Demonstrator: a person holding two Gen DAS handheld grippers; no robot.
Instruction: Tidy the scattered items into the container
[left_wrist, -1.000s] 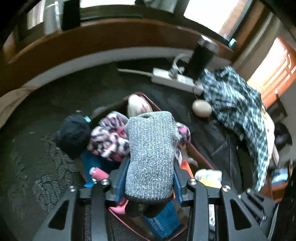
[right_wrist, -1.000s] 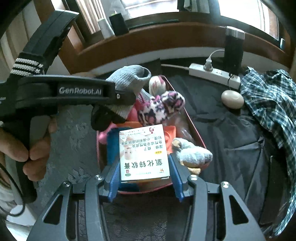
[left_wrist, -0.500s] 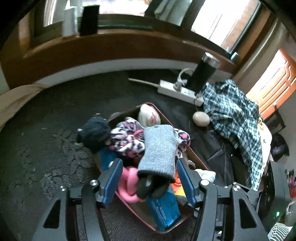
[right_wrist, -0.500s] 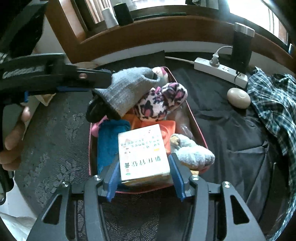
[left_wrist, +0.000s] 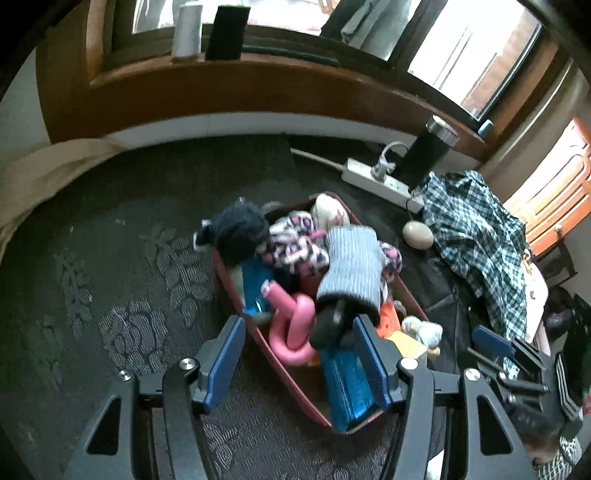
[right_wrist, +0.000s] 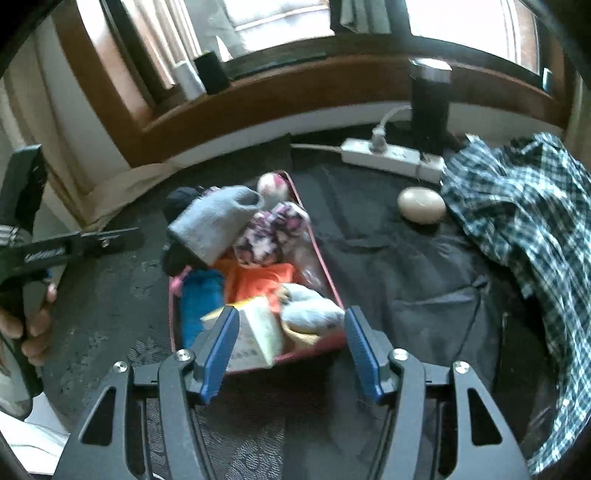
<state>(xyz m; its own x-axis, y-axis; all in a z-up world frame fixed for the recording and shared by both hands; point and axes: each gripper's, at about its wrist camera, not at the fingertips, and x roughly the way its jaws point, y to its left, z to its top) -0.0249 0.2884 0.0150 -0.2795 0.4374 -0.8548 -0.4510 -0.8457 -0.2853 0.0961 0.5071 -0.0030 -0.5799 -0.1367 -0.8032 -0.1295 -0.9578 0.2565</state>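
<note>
A red tray (left_wrist: 291, 380) (right_wrist: 327, 275) sits on the dark cloth, heaped with soft items. A grey sock (left_wrist: 351, 269) (right_wrist: 214, 221) lies on top of the heap, next to a pink leopard-print sock (left_wrist: 295, 247) and a black pom-pom (left_wrist: 240, 232). A pink loop (left_wrist: 291, 332) and a blue pack (left_wrist: 347, 384) fill the near end. My left gripper (left_wrist: 297, 358) hangs open above that end and holds nothing. A white box (right_wrist: 255, 339) rests tilted in the tray beside a grey plush toy (right_wrist: 310, 314). My right gripper (right_wrist: 290, 350) is open just behind the box.
A white power strip (right_wrist: 391, 157), a black tumbler (right_wrist: 430, 107) and a beige egg-shaped object (right_wrist: 421, 205) lie beyond the tray. A plaid shirt (right_wrist: 528, 229) covers the right side. A hand (right_wrist: 29, 325) holds the left gripper's handle at far left.
The left gripper has opened, dropped the grey sock onto the heap and drawn back. The right gripper has opened and let go of the white box, which tipped into the tray.
</note>
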